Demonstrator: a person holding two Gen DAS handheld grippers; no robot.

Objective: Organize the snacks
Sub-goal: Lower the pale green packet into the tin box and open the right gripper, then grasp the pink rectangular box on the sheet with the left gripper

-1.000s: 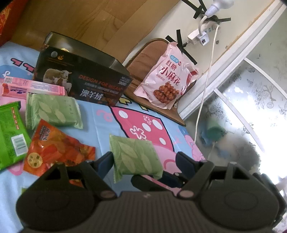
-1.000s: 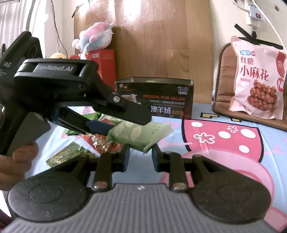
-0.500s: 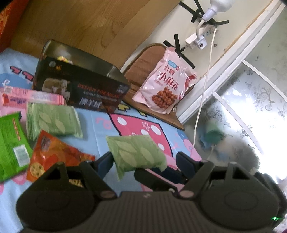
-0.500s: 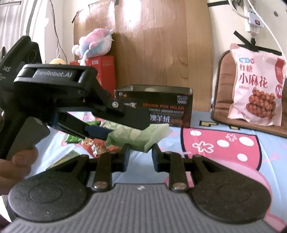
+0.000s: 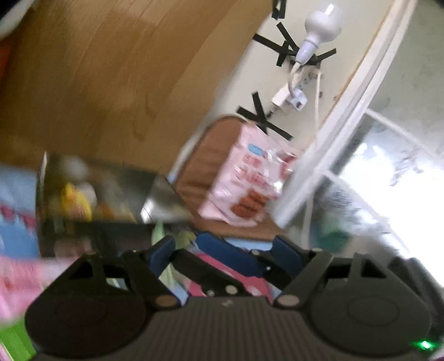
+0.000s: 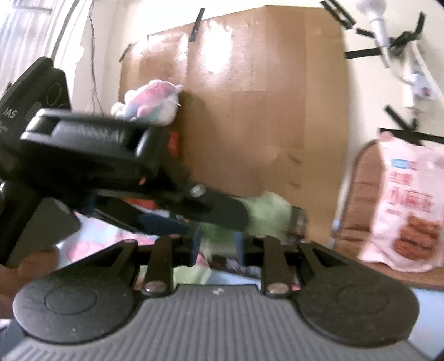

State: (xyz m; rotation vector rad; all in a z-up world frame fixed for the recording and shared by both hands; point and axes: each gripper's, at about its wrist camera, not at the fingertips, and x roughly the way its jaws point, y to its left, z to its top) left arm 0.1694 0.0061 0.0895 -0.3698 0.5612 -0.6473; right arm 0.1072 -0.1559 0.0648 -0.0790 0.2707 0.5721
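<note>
Green snack packet (image 6: 266, 213) sits pinched between the narrow blue pads of the right gripper (image 6: 216, 244), which is clamped on its lower edge; the packet sticks up and to the right, above the near edge of the dark open box (image 5: 111, 200). Left gripper (image 5: 224, 250) stands beside it with jaws spread wide, and they have just been opening; a sliver of the same green packet (image 5: 161, 236) shows near its left pad (image 5: 162, 250), but heavy blur hides whether that pad touches it, so no grip is visible there. In the right wrist view the left gripper's black body crosses the frame from the left, its finger reaching over the packet, and part of a hand (image 6: 30, 263) shows under it. Box holds something yellow (image 5: 75, 202), too blurred to name. Pink snack bag (image 5: 249, 177) leans upright against a brown cushion (image 5: 205, 166) well to the right of the box. Plush toy (image 6: 149, 101) sits on something red behind the left gripper, in front of a wood panel (image 6: 249, 97). Blue and pink cartoon sheet (image 5: 16, 194) covers the surface. White bulb (image 5: 319, 25) and black tape strips sit on the wall above the bag.
</note>
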